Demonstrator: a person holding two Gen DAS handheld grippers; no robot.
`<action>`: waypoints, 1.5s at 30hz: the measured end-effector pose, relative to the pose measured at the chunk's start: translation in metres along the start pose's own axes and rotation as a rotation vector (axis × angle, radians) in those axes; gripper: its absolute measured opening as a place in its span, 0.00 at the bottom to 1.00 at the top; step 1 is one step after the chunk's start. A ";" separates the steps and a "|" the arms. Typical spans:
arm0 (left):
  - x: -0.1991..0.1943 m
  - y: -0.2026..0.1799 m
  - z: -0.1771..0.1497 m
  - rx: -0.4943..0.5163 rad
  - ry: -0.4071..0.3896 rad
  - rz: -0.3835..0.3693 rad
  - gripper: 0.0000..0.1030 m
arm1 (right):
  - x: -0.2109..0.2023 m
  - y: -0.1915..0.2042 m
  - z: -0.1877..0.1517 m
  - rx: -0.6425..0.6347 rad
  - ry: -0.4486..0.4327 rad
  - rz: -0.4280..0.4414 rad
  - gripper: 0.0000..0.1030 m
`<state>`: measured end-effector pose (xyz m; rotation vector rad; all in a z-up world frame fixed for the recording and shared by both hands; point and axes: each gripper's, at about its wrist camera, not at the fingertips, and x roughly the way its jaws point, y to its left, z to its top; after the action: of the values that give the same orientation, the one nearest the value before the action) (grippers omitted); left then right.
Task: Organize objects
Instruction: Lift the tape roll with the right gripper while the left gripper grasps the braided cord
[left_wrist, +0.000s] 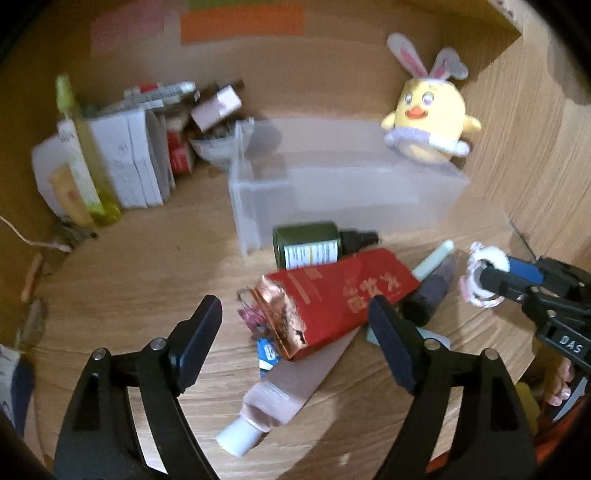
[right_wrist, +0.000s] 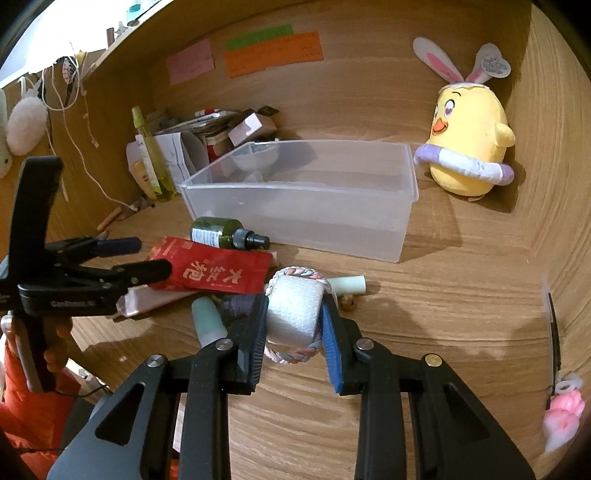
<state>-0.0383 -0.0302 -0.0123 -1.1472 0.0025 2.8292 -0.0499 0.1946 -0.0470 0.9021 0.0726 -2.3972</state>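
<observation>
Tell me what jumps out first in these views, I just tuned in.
The yellow chick plush with bunny ears stands in the back right corner, beside the clear plastic bin. In front of the bin lies a clutter pile topped by a red packet. The right gripper is shut on a white foam roll; the left gripper is open over the pile.

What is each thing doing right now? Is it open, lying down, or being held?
Bin: open, nothing inside.
Green bottle: lying down, capped.
Red box: lying down, end torn open.
Pink tube: lying down, capped.
Foam roll: held.
Right claw: shut on roll.
Left claw: open.
</observation>
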 end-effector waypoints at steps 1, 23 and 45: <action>-0.006 -0.001 0.001 0.000 -0.018 -0.005 0.83 | -0.001 0.000 0.001 0.003 -0.005 0.008 0.25; 0.022 -0.052 0.008 0.040 0.074 -0.406 0.64 | -0.019 0.014 0.012 -0.017 -0.068 0.110 0.25; 0.028 -0.056 0.010 0.079 0.076 -0.326 0.26 | -0.023 0.003 0.010 0.023 -0.063 0.152 0.24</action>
<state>-0.0604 0.0285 -0.0223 -1.1217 -0.0618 2.4785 -0.0401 0.2014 -0.0245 0.8123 -0.0464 -2.2865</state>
